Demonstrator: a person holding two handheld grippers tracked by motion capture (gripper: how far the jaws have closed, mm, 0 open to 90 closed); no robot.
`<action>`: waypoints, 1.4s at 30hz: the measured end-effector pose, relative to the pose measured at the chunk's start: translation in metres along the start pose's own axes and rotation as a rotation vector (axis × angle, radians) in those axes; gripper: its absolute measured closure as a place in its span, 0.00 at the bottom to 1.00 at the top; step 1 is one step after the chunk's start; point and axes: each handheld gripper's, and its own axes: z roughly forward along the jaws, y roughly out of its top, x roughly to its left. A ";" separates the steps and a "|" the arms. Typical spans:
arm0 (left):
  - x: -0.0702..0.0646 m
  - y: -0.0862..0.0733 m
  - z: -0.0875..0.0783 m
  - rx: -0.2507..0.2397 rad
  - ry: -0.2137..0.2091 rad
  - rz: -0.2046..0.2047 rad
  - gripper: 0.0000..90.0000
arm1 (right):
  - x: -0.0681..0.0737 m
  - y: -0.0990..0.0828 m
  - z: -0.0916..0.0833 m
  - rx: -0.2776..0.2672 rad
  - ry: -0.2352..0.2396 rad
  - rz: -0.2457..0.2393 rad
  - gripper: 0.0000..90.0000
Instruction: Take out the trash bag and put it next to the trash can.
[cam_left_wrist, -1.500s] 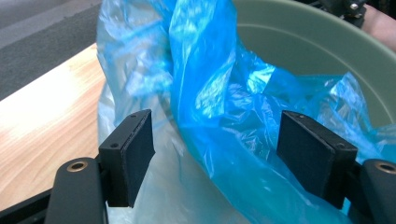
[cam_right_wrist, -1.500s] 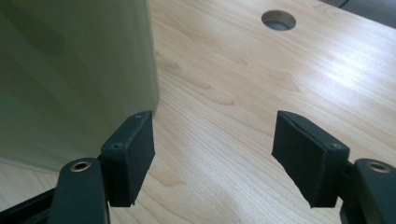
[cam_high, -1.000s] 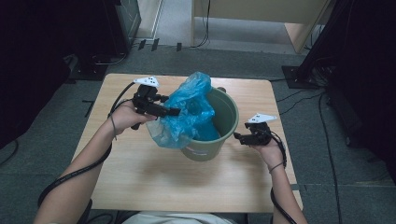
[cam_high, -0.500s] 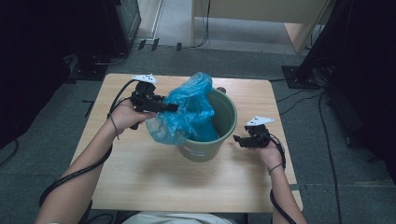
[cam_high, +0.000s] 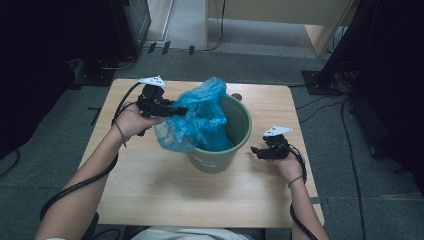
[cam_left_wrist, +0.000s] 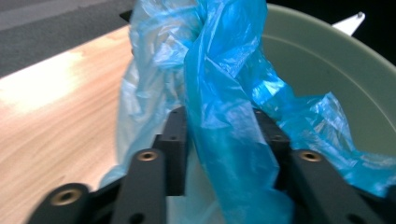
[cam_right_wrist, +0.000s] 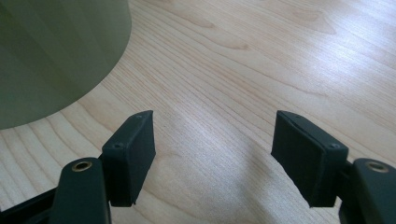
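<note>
A green plastic bucket (cam_high: 231, 131) is standing near the middle of the wooden bench (cam_high: 150, 190), and a blue plastic bag (cam_high: 200, 117) is sitting partly inside it, spilling up and over the rim on the person's left side. The left tool (cam_high: 177, 111) is clenching a gathered fold of that bag; in the left gripper view the blue film (cam_left_wrist: 224, 121) is running straight between the two black jaws, which are pressing on it from both sides, with the pale inner wall of the bucket (cam_left_wrist: 322, 65) showing behind. The person's left hand (cam_high: 132, 120) is holding this tool above the bench, just beside the bucket's left rim.

Compared with the frames from a second and half a second ago, the left tool is sitting slightly farther toward the back of the bench and a touch higher, and the bag's top is standing up a little more above the rim; the fold is staying gripped throughout.

The right tool (cam_high: 257, 151) is resting low over the bench just to the right of the bucket, apart from it, in much the same place as before. In the right gripper view its jaws are spread wide with bare wood grain (cam_right_wrist: 243, 70) between them, grasping nothing, and the bucket's outer wall (cam_right_wrist: 56, 51) is filling the upper left corner.
</note>
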 end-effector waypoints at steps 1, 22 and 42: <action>0.001 0.001 -0.001 0.003 0.000 -0.008 0.75 | 0.000 0.000 0.000 0.001 0.001 0.003 0.33; -0.007 0.058 -0.062 -0.037 0.008 0.005 1.00 | 0.000 -0.005 0.002 0.036 0.007 -0.005 0.33; -0.004 0.078 -0.126 -0.082 0.061 -0.006 1.00 | 0.002 -0.006 0.005 0.055 0.019 -0.009 0.33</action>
